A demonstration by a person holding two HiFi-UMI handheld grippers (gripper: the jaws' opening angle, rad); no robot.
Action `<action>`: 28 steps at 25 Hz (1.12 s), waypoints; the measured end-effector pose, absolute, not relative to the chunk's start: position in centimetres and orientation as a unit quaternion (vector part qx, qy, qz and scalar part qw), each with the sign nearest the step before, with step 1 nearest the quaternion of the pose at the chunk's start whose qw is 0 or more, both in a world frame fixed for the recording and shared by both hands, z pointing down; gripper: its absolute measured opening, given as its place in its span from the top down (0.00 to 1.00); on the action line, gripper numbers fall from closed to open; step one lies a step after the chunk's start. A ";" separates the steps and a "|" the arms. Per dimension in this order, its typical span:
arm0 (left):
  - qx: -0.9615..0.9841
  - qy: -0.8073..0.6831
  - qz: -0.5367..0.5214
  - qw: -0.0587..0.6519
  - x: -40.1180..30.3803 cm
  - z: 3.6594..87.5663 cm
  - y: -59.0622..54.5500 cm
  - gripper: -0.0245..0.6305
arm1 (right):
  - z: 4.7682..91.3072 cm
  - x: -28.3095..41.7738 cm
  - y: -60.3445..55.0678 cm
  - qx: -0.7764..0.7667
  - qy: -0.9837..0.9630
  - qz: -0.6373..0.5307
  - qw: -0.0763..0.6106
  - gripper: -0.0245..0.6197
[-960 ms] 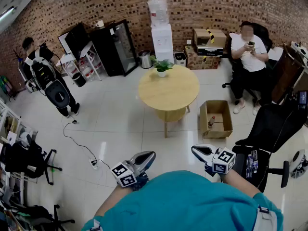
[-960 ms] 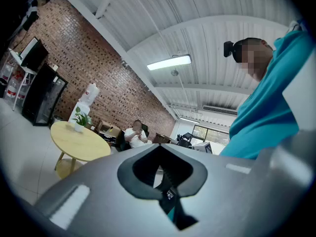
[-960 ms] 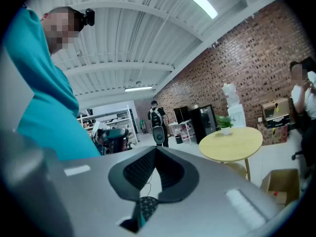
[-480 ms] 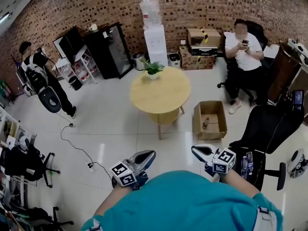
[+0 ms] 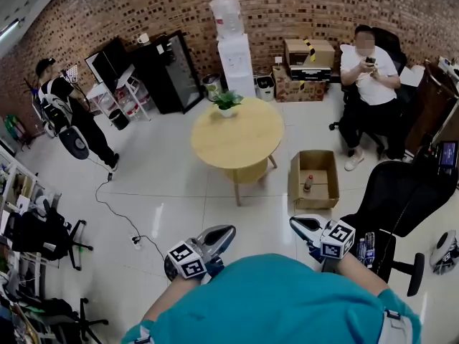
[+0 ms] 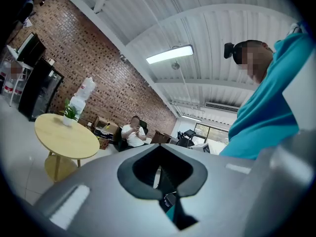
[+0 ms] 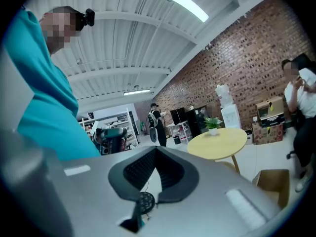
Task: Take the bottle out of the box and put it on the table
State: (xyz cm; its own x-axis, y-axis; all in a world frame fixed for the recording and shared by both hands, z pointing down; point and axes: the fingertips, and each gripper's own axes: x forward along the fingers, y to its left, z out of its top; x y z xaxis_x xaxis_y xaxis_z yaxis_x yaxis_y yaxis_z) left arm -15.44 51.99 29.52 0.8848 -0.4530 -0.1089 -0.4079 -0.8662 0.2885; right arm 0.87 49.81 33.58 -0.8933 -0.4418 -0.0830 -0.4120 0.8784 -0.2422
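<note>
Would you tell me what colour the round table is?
The table is pale yellowish wood, clearest in the head view.

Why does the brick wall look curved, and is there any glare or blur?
Head view: wide-angle lens bows the brick wall; glossy floor shows pale light streaks. Left gripper view: dark corners, bright ceiling lamp, the hand-held gripper close up looks soft. Right gripper view: same rounding, lamp washed out.
</note>
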 end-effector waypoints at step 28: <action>0.970 -0.150 -0.108 0.155 -41.3 26.9 26.1 0.96 | 28.2 -24.8 26.5 -0.287 0.950 -0.127 0.015 0.96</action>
State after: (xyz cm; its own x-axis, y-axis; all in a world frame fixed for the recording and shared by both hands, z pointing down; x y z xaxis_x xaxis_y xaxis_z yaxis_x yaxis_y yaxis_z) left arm -41.33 26.12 26.88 0.9317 -0.3251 -0.1624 -0.2581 -0.9065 0.3341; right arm -24.81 26.51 28.22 -0.8352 -0.5482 0.0438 -0.5406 0.8036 -0.2489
